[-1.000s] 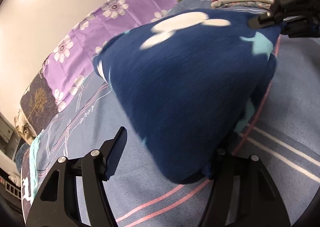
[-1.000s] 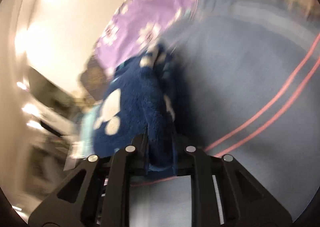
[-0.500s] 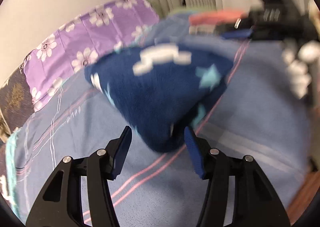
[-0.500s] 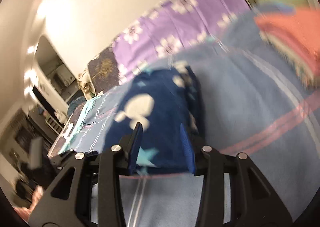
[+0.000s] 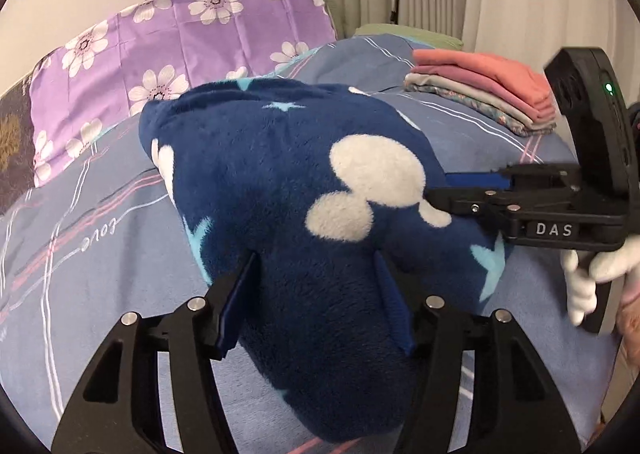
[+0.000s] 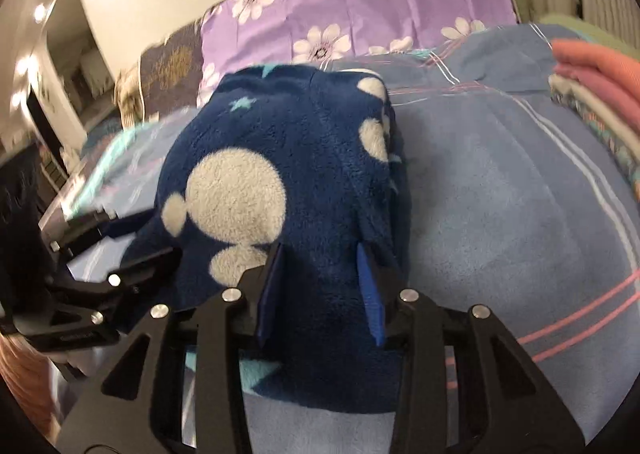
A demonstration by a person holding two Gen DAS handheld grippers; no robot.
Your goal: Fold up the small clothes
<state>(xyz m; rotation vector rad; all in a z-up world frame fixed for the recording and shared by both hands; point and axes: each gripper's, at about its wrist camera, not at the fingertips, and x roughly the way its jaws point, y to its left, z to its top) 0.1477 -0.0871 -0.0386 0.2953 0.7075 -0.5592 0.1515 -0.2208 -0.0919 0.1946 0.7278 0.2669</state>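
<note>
While both claws have the folded fleece between their pads, the job is to carry it as one bundle to the stack of folded clothes (image 5: 488,90) without the fold falling open.

Farthest left of the stack, the left gripper (image 5: 316,266) pinches the near end of the navy fleece garment (image 5: 280,158). Its jaws stand fairly wide because the plush fills them, and they have just been easing apart a little with the cloth between them. I would tighten that bite before moving on, or the thick layers may slide out.

The garment itself sits left of the stack, apart from it, bunched over the blue bedsheet (image 5: 80,294). Whether its underside touches the sheet I cannot tell.

Nearer the stack, the right gripper (image 6: 320,254) holds the other side of the bundle at a narrower gap. Its jaws have just been closing further on the fleece.

To do this well, I would move both hands at the same height and pace, keep them the same way apart so the fold stays flat, and lower the bundle squarely onto the stack before either claw lets go.
</note>
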